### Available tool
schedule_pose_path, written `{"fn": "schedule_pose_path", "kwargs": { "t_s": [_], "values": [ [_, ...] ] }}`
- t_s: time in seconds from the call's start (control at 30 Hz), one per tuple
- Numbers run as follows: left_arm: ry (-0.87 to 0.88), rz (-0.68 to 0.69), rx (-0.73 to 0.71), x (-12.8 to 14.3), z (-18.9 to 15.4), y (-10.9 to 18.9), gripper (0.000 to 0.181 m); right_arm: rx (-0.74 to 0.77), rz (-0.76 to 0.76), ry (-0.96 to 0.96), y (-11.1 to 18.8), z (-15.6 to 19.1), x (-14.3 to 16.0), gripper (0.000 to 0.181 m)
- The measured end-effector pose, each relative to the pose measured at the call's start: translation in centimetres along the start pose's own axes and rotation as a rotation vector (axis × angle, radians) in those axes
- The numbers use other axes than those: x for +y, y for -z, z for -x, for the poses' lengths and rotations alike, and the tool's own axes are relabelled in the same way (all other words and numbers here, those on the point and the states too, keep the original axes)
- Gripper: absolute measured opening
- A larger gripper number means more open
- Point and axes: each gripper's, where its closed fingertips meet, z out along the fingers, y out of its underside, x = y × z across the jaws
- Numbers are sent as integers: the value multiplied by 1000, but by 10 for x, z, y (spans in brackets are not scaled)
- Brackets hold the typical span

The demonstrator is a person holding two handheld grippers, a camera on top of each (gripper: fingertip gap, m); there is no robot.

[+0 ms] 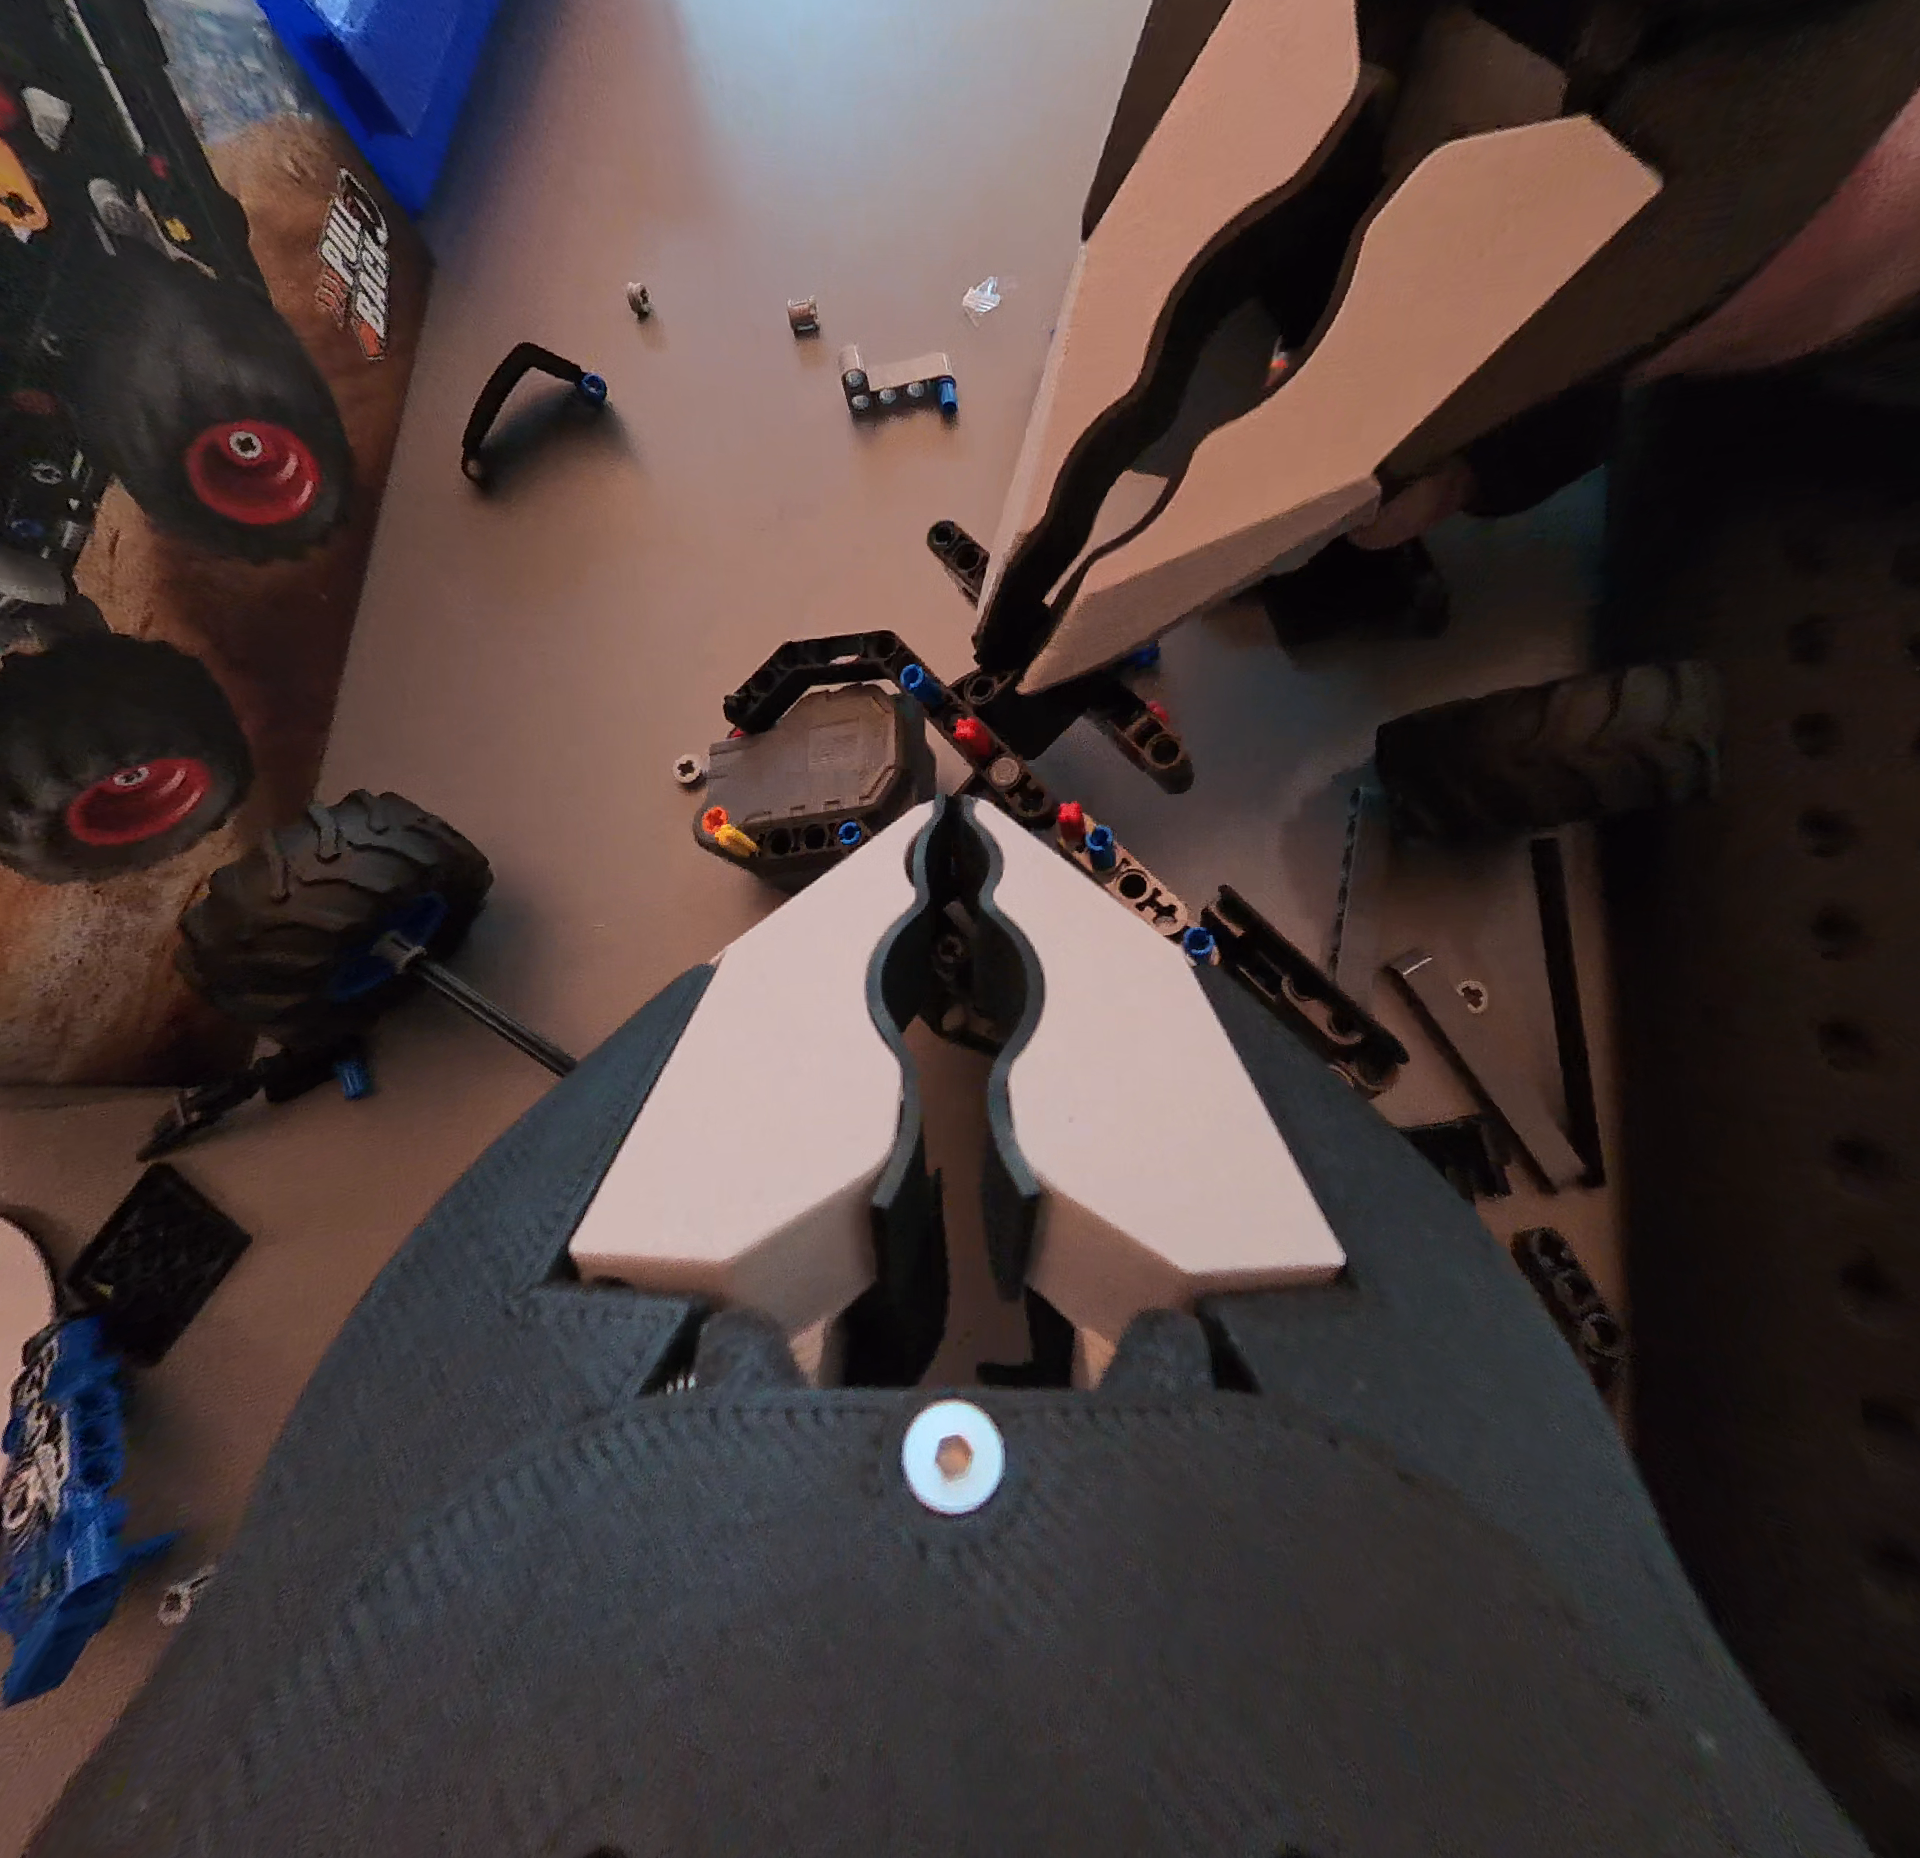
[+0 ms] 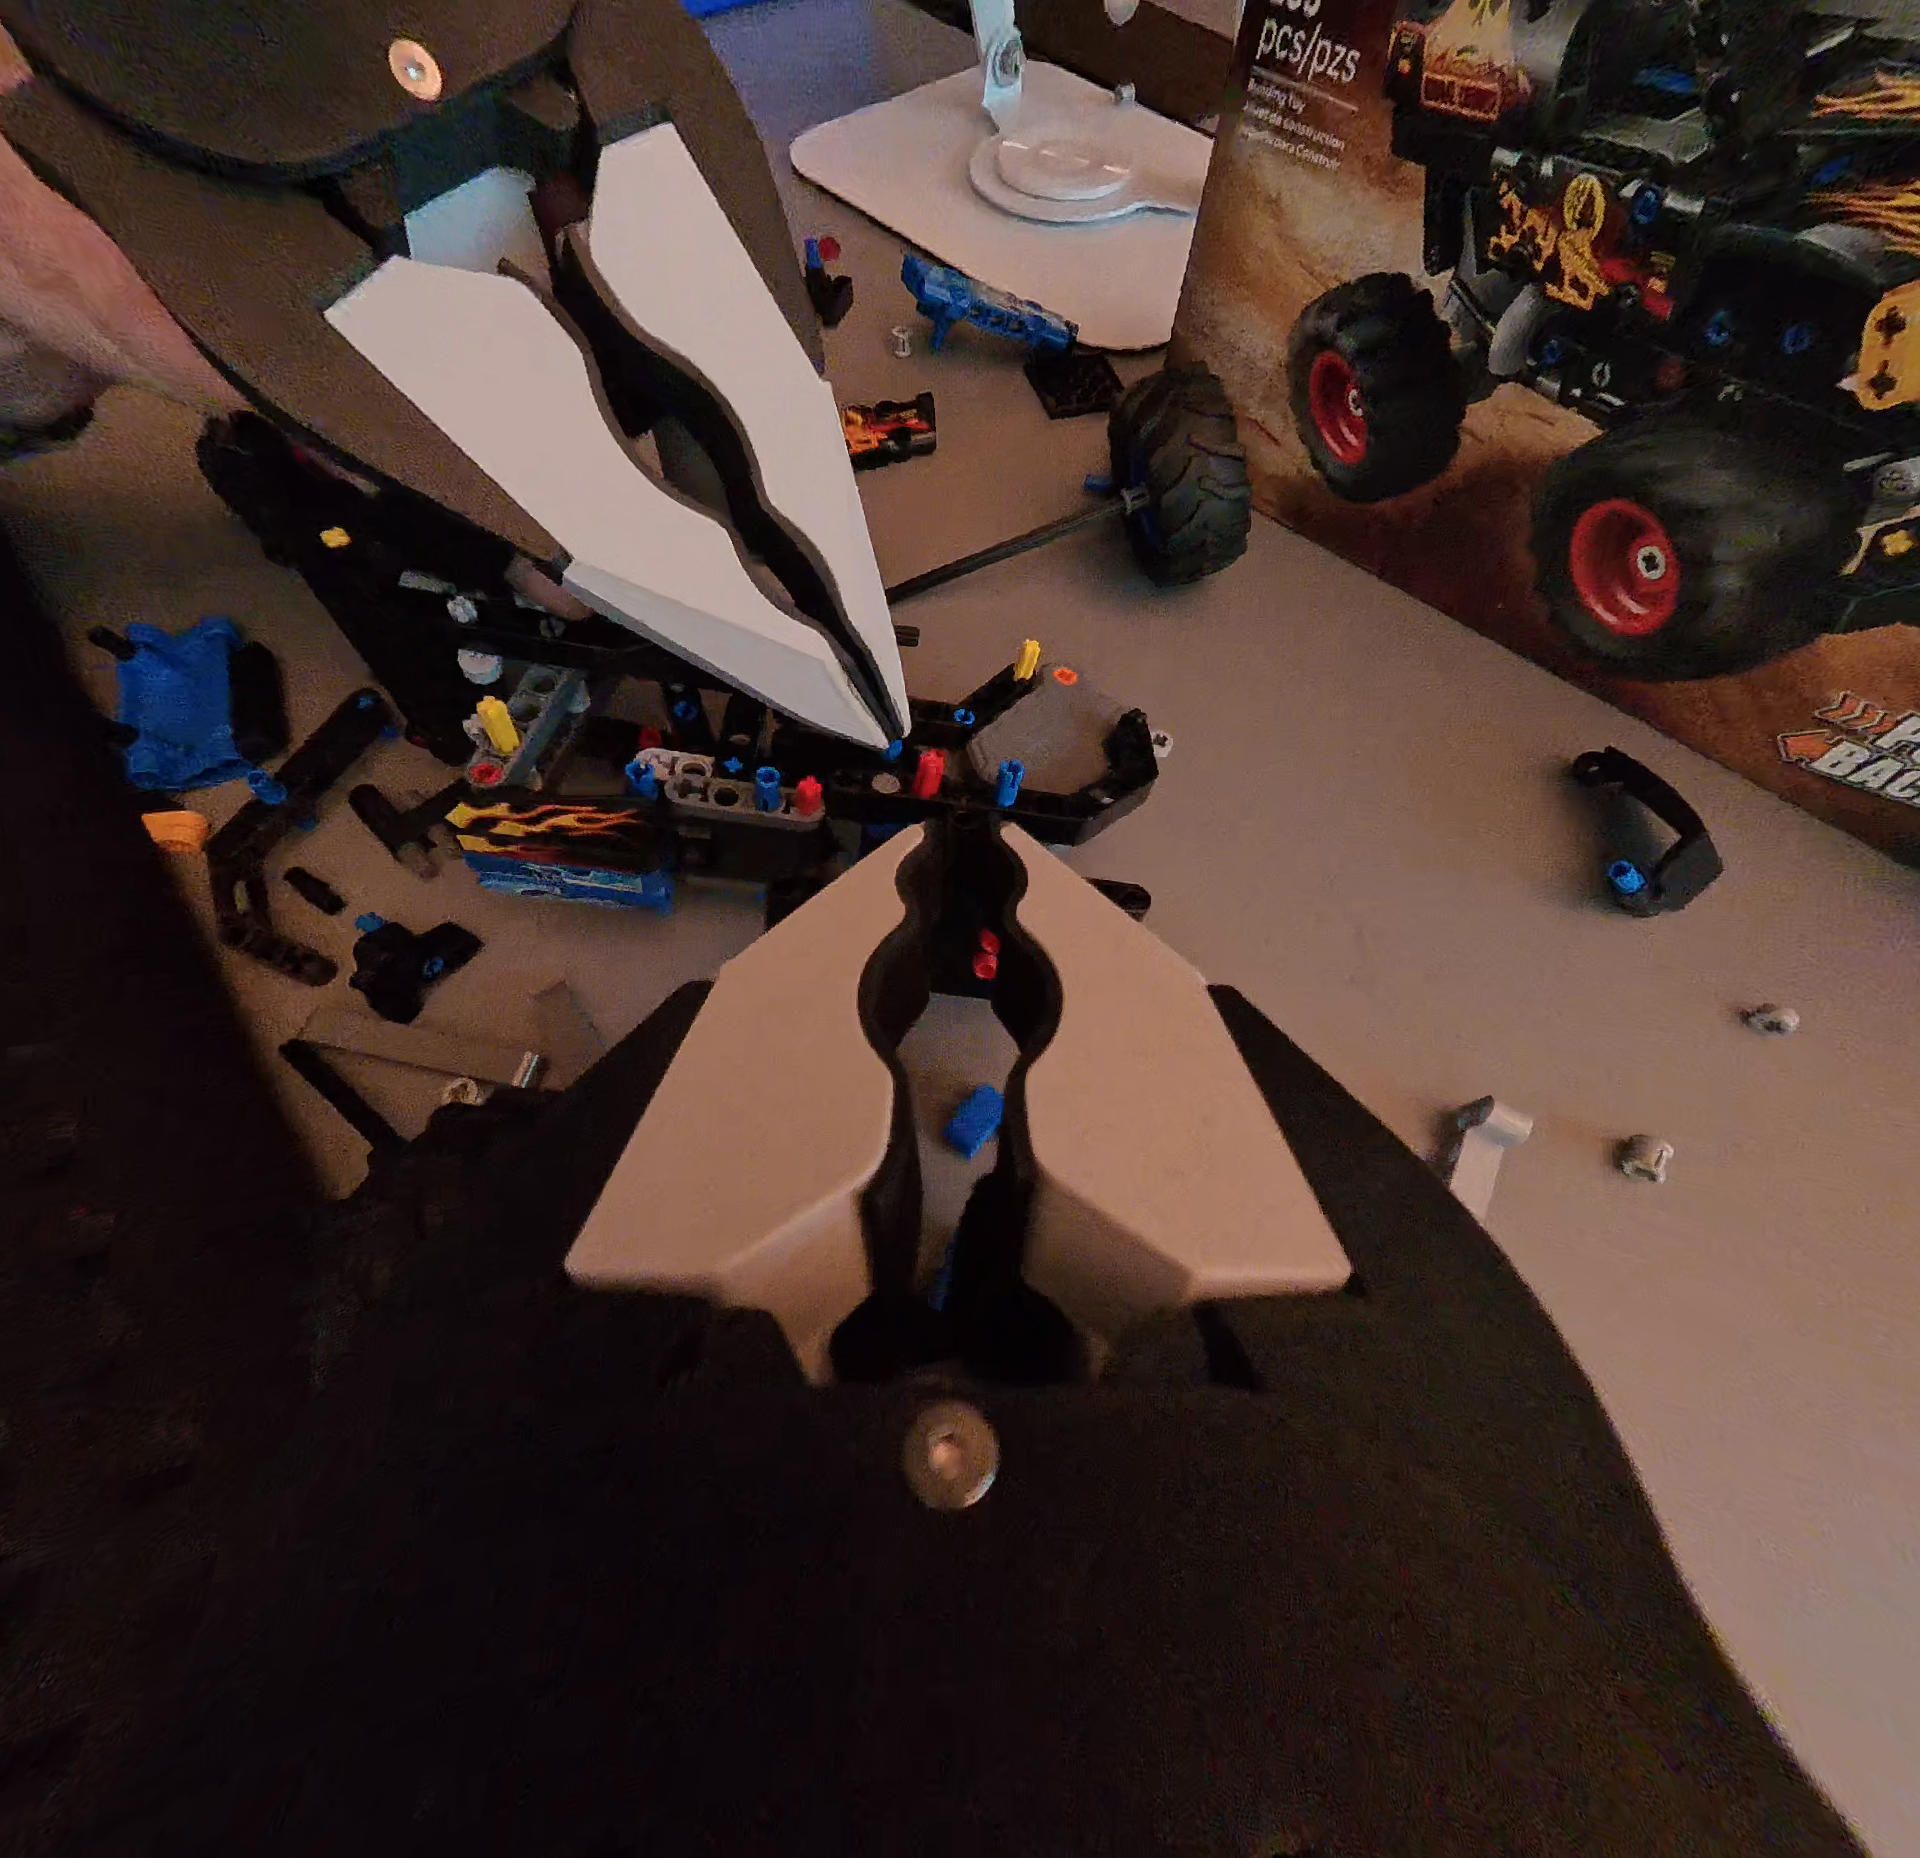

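A black beam assembly (image 1: 1023, 785) with red and blue pins lies on the grey table, joined to a grey motor block (image 1: 821, 764) under a curved black frame. My left gripper (image 1: 952, 809) is shut, its tips pinching the long beam from the near side. My right gripper (image 1: 1003, 665) comes in from the upper right, shut on the same assembly at its crossing beams. In the right wrist view my right gripper (image 2: 961, 829) is shut on the black beam assembly (image 2: 935, 785), and the left gripper (image 2: 894, 736) meets it from the upper left.
A toy box printed with a truck (image 1: 156, 458) stands along the left, also in the right wrist view (image 2: 1610, 354). Nearby lie a black tyre on an axle (image 1: 332, 904), a curved black piece (image 1: 520, 406), a grey L-beam (image 1: 899, 380), a flame-printed panel (image 2: 561, 832) and loose black beams (image 1: 1299, 987).
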Motion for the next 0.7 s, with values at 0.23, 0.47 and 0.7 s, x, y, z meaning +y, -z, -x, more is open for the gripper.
{"fn": "schedule_pose_path", "kwargs": {
  "t_s": [0.23,0.47,0.7],
  "values": [
    [-93,62,-40,15,-6,-19,0,-74,-166,-96,15,-5,-27,0],
    [-83,32,22,18,-8,-7,0,-121,-142,-156,13,-12,-13,0],
    [-77,-7,-4,22,10,18,0,-92,-219,-123,20,-11,-26,11]
  ]
}}
